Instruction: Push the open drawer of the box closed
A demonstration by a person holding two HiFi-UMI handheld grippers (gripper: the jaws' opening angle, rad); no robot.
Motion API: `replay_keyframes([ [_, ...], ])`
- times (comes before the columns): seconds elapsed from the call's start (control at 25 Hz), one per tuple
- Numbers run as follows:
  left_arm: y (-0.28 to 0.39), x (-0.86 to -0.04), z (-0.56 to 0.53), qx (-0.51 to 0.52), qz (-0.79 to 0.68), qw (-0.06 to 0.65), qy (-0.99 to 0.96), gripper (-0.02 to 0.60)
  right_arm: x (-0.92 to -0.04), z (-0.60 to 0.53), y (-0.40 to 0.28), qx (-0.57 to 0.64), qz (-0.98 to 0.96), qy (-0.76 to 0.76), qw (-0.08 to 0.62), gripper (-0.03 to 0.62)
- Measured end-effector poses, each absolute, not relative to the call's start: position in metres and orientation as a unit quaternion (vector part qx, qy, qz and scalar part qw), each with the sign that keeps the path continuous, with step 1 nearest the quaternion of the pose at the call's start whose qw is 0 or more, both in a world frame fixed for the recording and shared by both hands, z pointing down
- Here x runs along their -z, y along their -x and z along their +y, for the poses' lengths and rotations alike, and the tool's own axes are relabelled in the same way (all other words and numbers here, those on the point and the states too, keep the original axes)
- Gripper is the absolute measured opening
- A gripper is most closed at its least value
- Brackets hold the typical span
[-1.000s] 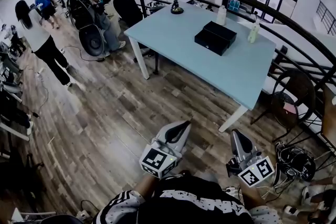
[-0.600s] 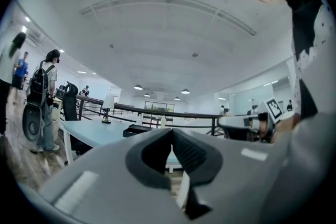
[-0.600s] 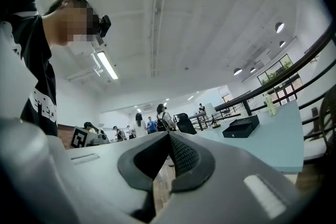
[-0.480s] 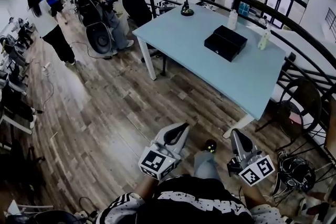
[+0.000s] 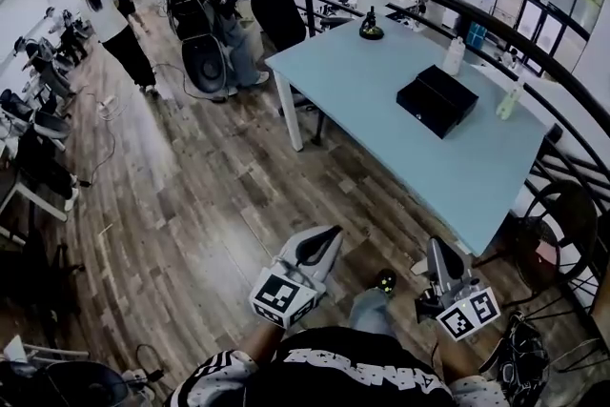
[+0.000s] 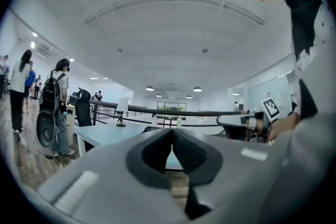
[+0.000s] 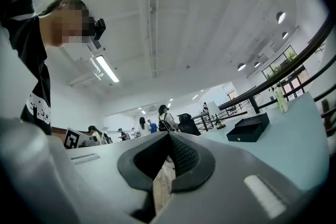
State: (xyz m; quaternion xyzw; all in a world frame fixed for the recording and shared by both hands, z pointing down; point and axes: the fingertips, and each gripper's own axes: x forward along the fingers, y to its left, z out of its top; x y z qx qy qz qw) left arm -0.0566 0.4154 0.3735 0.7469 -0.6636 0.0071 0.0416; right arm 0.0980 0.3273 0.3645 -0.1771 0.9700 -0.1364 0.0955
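Tongs of both grippers are pressed together with nothing between them. The left tongs (image 5: 332, 232) and right tongs (image 5: 436, 244) hang low over the wooden floor (image 5: 191, 205), well apart from the pale blue surface (image 5: 381, 62). On that surface sits the black box (image 5: 437, 100), its drawer (image 7: 244, 135) slid out, between a lamp (image 5: 371, 0) and two bottles (image 5: 455, 55). White lettering on the person's dark shirt (image 5: 353, 372) is too distorted to read.
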Motion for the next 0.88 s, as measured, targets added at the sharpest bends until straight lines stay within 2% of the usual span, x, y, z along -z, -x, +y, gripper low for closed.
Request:
replay_keyframes([
  [0.52,0.073,-0.373,0.314,-0.012,-0.667,0.043,-0.744,0.0,-0.359,0.219,-0.088,0.135,0.968,0.191,0.091,-0.012],
  [0.88,0.074,-0.374,0.203,-0.027,-0.666,0.046,-0.744,0.0,-0.353,0.104,-0.091,0.136,0.967,0.196,0.088,-0.012],
])
